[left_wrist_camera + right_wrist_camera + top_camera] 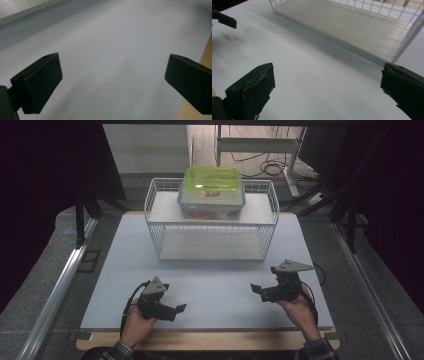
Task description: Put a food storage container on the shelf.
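Two grippers, one wire rack and one lidded container make up the count here, and the rack is the landmark for all of them. That wire rack (211, 220) stands at the far middle of the white table (125, 270), with two white shelves, an upper one and a lower one. On the upper shelf sits the single clear plastic container (212, 200) with a green lid (212, 178); something reddish shows inside it, too small to name. Its long axis runs side to side, parallel to the rack's front edge. Both tools lie well on the near side of the rack, so the container is ahead of them and above the lower shelf. The left gripper (172, 310) is held low near the table's near edge, to the left of the rack's front, and its own view shows its jaws standing wide apart over bare table. The right gripper (257, 290) is held to the right of the rack's front and a little closer to it; its view looks toward the lower shelf (352, 27), again with jaws spread and nothing between them. Judging from this, the right hand (300, 312) is slightly nearer the container, though either would have to travel forward and rise to the upper shelf, and a box this wide may want a grip at each short end.
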The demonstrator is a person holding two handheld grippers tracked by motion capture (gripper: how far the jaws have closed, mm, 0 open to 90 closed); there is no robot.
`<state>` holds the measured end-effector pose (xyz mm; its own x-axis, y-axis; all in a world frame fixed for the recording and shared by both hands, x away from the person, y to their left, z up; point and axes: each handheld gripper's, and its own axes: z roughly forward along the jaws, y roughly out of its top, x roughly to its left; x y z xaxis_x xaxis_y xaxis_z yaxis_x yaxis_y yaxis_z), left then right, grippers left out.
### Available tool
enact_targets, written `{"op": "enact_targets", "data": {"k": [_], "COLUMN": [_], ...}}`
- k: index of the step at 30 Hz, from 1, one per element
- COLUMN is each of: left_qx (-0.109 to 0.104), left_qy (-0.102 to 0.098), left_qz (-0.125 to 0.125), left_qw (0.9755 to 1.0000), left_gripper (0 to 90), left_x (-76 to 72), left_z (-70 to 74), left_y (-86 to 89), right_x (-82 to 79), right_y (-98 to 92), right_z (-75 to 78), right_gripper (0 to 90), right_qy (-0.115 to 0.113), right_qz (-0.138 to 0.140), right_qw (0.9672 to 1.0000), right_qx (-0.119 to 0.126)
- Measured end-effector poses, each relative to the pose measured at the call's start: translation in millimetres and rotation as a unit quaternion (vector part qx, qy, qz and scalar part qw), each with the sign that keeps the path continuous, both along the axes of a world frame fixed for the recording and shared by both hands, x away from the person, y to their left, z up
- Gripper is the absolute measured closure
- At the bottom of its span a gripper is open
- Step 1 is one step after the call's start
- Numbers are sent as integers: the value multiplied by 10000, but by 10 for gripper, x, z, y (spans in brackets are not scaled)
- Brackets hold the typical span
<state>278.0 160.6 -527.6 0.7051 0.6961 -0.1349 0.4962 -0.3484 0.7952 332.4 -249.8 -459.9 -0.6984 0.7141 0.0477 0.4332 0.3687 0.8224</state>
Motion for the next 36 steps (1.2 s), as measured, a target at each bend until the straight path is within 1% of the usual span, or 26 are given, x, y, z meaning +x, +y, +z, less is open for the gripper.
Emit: {"op": "enact_targets", "data": {"k": [4, 6, 7, 8, 14, 19, 25, 36], "left_qx": [1, -3, 1, 4, 2, 8, 42, 111], "left_qy": [6, 9, 10, 12, 25, 29, 40, 61], "left_qz": [-1, -4, -1, -2, -4, -1, -2, -4], "left_qw": [10000, 10000, 10000, 10000, 10000, 10000, 10000, 9999], "left_gripper": [11, 11, 11, 11, 11, 11, 11, 11], "left_x": [2, 3, 3, 3, 6, 7, 9, 11], "left_z": [-2, -3, -4, -5, -8, -10, -16, -26], "left_y": [0, 1, -1, -1, 1, 2, -3, -10], "right_x": [-2, -2, -4, -5, -24, -44, -63, -74], "right_y": [-86, -108, -150, -162, -238, -294, -347, -347], "right_z": [-84, -103, -153, -169, -277, -332, -411, -570], "right_gripper": [0, 0, 0, 0, 0, 0, 0, 0], "right_qy": [35, 42, 77, 93, 141, 181, 222, 499], "right_qz": [-131, -150, -197, -209, -296, -372, -457, -411], "right_qw": [9999, 9999, 9998, 9997, 9994, 9990, 9982, 9964], "right_qx": [-41, -37, -8, -14, -140, -170, -317, -544]}}
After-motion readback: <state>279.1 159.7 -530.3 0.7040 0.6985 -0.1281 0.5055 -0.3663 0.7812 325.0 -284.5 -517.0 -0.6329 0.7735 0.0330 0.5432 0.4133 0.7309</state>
